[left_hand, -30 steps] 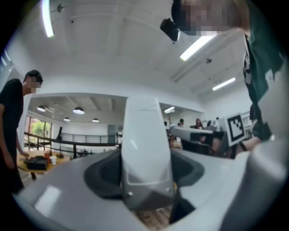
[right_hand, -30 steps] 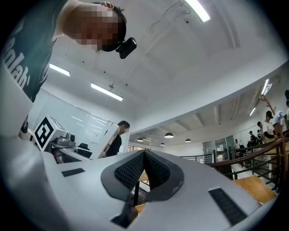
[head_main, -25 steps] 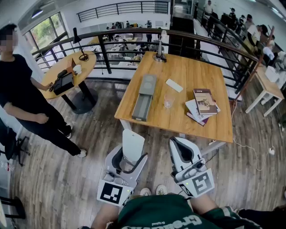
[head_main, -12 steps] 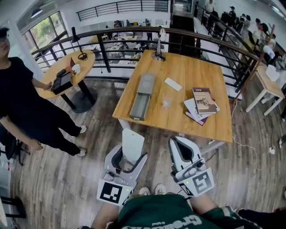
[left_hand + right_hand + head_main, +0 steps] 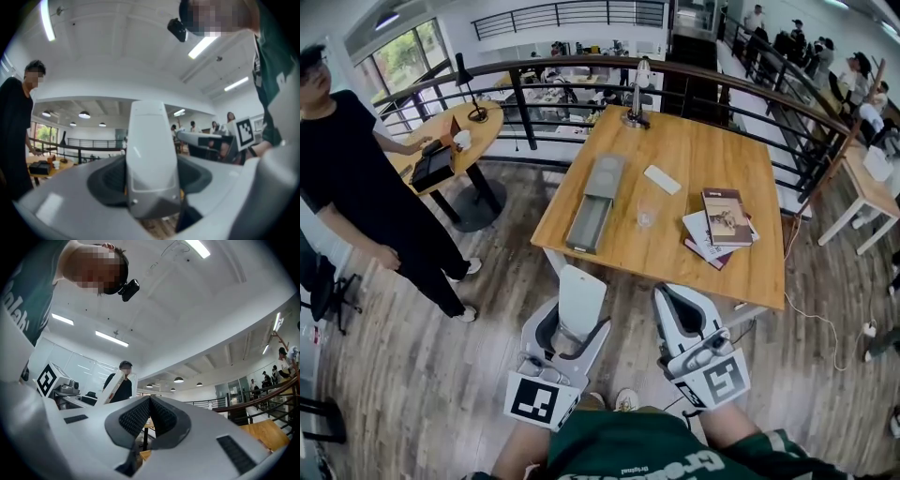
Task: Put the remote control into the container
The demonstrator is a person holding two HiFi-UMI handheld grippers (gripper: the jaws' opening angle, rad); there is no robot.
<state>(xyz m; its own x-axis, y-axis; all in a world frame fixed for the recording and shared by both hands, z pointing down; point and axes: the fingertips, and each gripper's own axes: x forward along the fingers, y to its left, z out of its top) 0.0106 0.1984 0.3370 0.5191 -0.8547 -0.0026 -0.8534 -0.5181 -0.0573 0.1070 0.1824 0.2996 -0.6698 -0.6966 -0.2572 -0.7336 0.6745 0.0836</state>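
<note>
A white remote control [image 5: 663,179] lies flat on the wooden table [image 5: 712,150], right of a long grey container [image 5: 592,204] whose near part is an open tray. Both grippers hang low in front of the table's near edge, well short of either object. My left gripper [image 5: 586,305] stands open, one white jaw raised, with nothing between the jaws. My right gripper [image 5: 672,298] is shut and empty; in the right gripper view its ribbed pads [image 5: 140,416] meet. Both gripper views point up at the ceiling, and neither shows the remote or the container.
A clear glass [image 5: 646,214] stands between container and remote. A stack of books [image 5: 720,225] lies at the table's right. A lamp base [image 5: 635,117] sits at the far edge. A person in black [image 5: 366,178] stands left by a round table [image 5: 441,141]. A railing [image 5: 581,70] runs behind.
The head view has shifted slightly and the table sits a little lower in it. The person at left has stepped nearer the round table. Both grippers hold the same pose.
</note>
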